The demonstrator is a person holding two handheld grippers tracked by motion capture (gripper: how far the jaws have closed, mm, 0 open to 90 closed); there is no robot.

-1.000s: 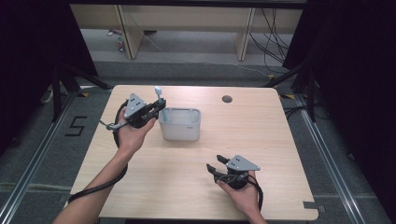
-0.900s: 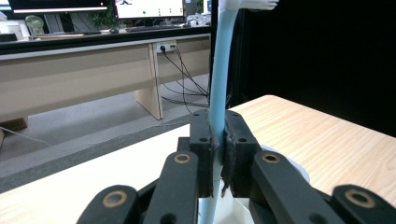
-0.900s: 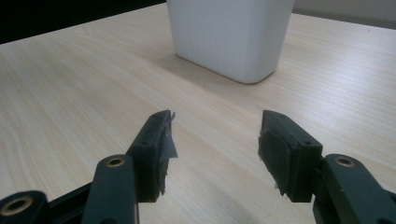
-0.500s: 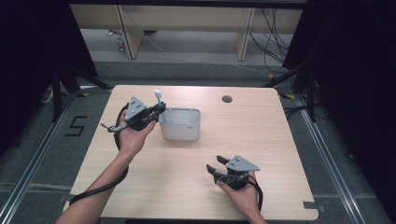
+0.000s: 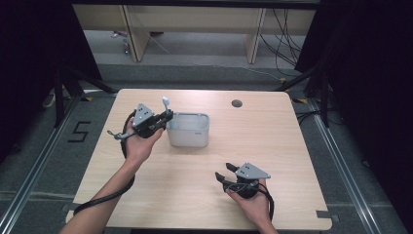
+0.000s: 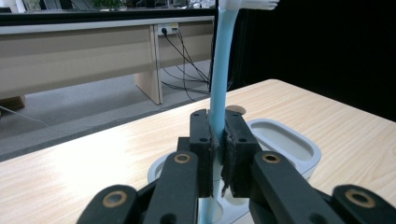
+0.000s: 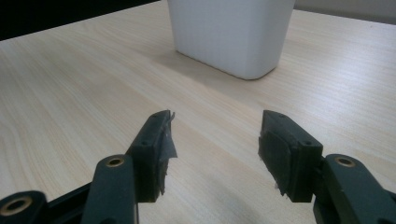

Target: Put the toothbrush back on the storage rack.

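Toothbrush [image 6: 218,70], slim pale-blue plastic, in left tongs [image 6: 217,140]

Lighting: even, overhead; counter [image 5: 195,195] bright, its surroundings near black. Shadows: soft, faint, close under the white container [image 7: 233,32]. Glare: none strong. Focus: high view slightly soft; both gripper views sharp nearby, blurred beyond the container.

Both grippers are black, the left gripper [image 5: 157,120] and right gripper [image 5: 229,176] each topped by a grey three-cornered plate, with a black cable trailing along the bare forearm. The jaws are black linked bars with brass-coloured pivot pins, ending in blocky pads [image 7: 285,158] with small screw holes and frayed dark tape at the edges
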